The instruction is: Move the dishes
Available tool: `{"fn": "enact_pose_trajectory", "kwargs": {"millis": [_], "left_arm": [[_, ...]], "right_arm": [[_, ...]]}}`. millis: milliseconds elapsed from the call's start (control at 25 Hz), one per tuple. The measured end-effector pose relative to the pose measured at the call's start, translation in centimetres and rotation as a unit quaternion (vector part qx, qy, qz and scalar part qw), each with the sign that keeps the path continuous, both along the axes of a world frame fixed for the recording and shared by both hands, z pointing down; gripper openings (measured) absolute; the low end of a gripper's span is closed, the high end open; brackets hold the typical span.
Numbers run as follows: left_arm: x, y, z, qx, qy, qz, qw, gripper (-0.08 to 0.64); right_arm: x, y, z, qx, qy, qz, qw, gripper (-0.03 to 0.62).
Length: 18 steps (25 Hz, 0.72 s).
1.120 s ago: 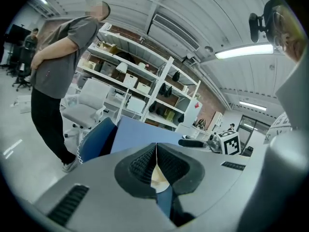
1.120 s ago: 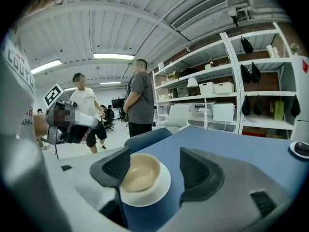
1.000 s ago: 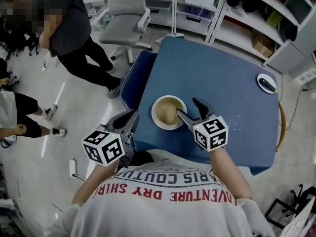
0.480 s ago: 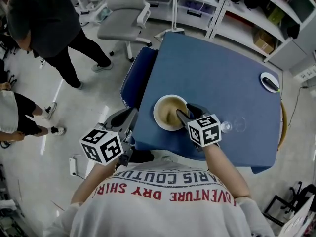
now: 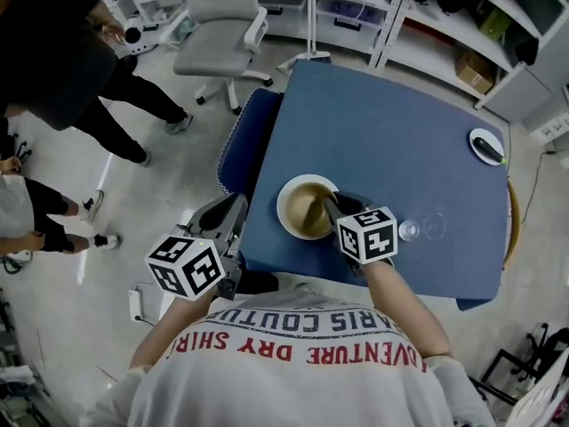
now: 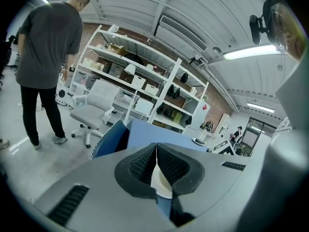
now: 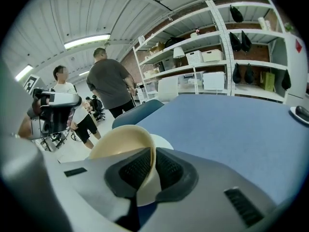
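Right gripper (image 5: 330, 203) clamped on bowl (image 5: 302, 210) rim at table (image 5: 382, 123) near edge; left gripper (image 5: 235, 212) closed, empty, just off table corner

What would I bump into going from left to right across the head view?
Grey left claw off the table's edge → round cream bowl, pinched at its rim by the right claw → clear glass → small white plate at the blue table's far right corner.
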<state>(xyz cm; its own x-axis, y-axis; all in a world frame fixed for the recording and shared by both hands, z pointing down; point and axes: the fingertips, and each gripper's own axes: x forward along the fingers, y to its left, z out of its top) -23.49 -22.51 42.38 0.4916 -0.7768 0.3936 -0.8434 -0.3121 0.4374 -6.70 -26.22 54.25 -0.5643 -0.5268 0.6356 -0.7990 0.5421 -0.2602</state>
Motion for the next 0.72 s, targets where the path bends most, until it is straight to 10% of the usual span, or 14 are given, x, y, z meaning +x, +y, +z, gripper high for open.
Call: {"fn": "enact_pose_trajectory", "kwargs": {"millis": [720], "left_arm": [[-1.1, -0.6, 0.6, -0.007, 0.005, 0.007, 0.9999, 0.029]], "right_arm": [[1.2, -3.6, -4.6, 0.020, -0.056, 0.052, 0.997, 0.033]]}}
